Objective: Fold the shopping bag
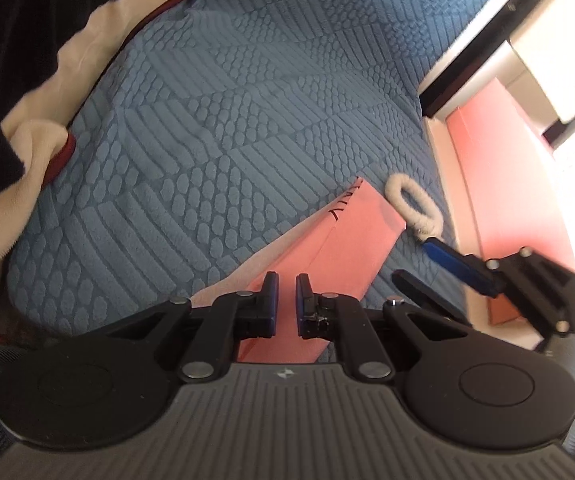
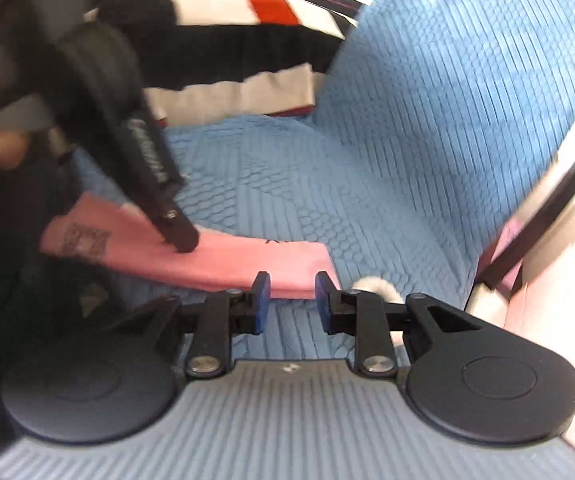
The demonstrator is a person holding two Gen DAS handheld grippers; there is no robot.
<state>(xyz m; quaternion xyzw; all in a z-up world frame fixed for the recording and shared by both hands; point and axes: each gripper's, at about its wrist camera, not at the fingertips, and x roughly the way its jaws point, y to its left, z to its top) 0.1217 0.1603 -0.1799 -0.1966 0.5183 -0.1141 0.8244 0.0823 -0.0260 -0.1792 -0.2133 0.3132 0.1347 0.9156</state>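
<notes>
You had the pink shopping bag lying folded flat on the blue quilted cover, its rope handle trailing beside it. Your left gripper was clenched and angled down onto the bag, apparently pinning the fold. Your right gripper stood released beside the bag's end, nothing between its pads.

The folded shopping bag lies flat on the bed cover, its rope handle sticking out from its far right end beside the bed's edge, with the left gripper over its near part and the right gripper just right of it.
</notes>
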